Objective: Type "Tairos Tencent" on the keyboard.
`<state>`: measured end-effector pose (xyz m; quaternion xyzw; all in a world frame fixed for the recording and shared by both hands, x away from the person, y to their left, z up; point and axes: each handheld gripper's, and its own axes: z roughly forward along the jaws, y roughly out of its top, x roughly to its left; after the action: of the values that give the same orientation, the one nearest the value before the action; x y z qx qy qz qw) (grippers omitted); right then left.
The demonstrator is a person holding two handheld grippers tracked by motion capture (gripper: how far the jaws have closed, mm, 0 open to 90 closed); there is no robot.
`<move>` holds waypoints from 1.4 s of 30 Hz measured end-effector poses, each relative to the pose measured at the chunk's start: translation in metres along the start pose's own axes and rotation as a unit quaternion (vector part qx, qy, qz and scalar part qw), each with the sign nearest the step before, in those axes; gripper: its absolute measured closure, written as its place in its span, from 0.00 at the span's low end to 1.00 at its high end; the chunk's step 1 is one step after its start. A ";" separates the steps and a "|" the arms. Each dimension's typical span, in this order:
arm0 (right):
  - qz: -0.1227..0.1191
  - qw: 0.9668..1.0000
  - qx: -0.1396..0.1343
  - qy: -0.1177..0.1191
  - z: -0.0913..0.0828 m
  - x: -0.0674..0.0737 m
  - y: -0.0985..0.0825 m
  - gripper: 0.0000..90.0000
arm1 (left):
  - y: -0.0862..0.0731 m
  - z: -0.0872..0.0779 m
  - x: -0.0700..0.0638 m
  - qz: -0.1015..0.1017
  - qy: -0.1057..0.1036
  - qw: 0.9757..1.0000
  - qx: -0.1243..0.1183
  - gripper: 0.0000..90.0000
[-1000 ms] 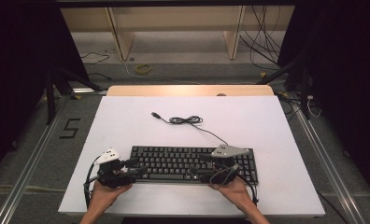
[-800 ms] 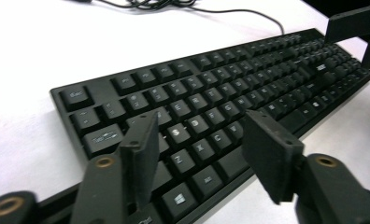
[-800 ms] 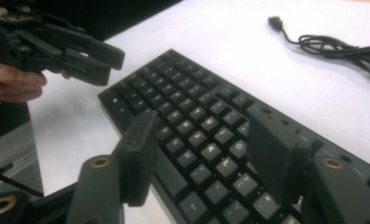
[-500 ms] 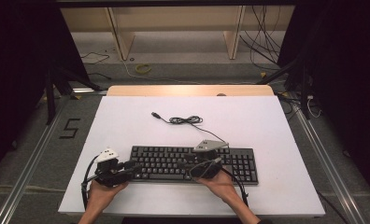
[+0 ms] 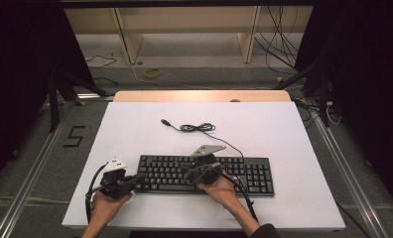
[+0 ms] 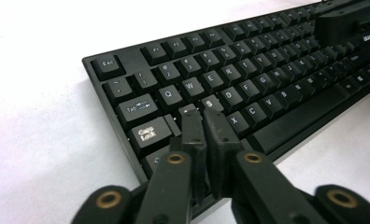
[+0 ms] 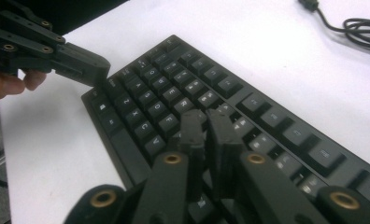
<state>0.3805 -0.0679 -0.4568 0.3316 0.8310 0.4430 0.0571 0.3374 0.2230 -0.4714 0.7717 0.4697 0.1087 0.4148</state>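
A black keyboard [image 5: 244, 173] lies across the near part of the white table, its cable [image 5: 197, 128] coiled behind it. My left gripper [image 5: 141, 177] points at the keyboard's left end; its tips [image 6: 202, 114] hover over the keys [image 6: 248, 79] beside Caps Lock. My right gripper [image 5: 188, 171] is over the keyboard's middle, with its tips [image 7: 206, 116] above the letter keys [image 7: 145, 98]. Both pairs of jaws have just been closing and now stand together with nothing between them. The left gripper [image 7: 99, 70] also appears at the keyboard's corner in the right gripper view.
The white tabletop [image 5: 284, 129] has bare room behind and to the right of the keyboard. A wooden strip [image 5: 199, 95] runs along the far edge. On the floor beyond are loose cables [image 5: 150, 73] and shelf legs; a "5" mark [image 5: 74, 136] lies left.
The right gripper has slid left from the keyboard's right end to its middle. Both grippers' jaws have gone from wide apart to together. The left hand stayed put.
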 end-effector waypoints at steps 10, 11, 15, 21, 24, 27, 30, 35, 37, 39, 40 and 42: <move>-0.004 1.000 0.023 -0.006 0.026 0.006 0.009 1.00 | -0.001 0.003 0.001 0.000 0.002 1.000 0.017 0.99; -0.006 1.000 0.024 -0.007 0.029 0.005 0.010 1.00 | -0.001 0.003 0.001 0.000 0.002 1.000 0.018 0.99; -0.002 0.999 0.033 -0.011 0.036 0.005 0.011 1.00 | -0.001 0.004 0.002 -0.001 0.003 1.000 0.022 0.99; -0.001 0.999 0.040 -0.016 0.043 0.004 0.012 1.00 | -0.002 0.005 0.003 0.000 0.004 1.000 0.026 0.99; -0.003 0.999 0.042 -0.019 0.046 0.004 0.012 1.00 | -0.002 0.005 0.004 0.000 0.004 1.000 0.029 0.99; 0.000 0.999 0.046 -0.019 0.048 0.004 0.012 1.00 | -0.002 0.006 0.004 -0.001 0.004 0.999 0.032 0.99; 0.001 0.999 0.047 -0.020 0.050 0.004 0.012 1.00 | -0.002 0.006 0.004 0.000 0.005 0.999 0.034 0.99; -0.001 0.999 0.047 -0.018 0.051 0.004 0.012 1.00 | -0.002 0.007 0.005 0.000 0.005 0.999 0.037 0.99; 0.001 0.999 0.047 -0.019 0.051 0.004 0.012 1.00 | -0.002 0.007 0.005 0.000 0.005 0.999 0.037 0.99; 0.001 0.999 0.047 -0.018 0.051 0.004 0.012 1.00 | -0.002 0.008 0.005 -0.002 0.005 0.999 0.036 0.99; 0.001 0.999 0.047 -0.019 0.051 0.004 0.012 1.00 | -0.002 0.008 0.005 -0.002 0.005 0.999 0.036 0.99; 0.000 0.999 0.048 -0.019 0.051 0.004 0.012 1.00 | -0.002 0.008 0.005 -0.001 0.004 0.999 0.038 0.99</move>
<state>0.4027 -0.0253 -0.4776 0.3420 0.8500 0.3965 0.0574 0.3429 0.2233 -0.4788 0.7861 0.4756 0.0937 0.3834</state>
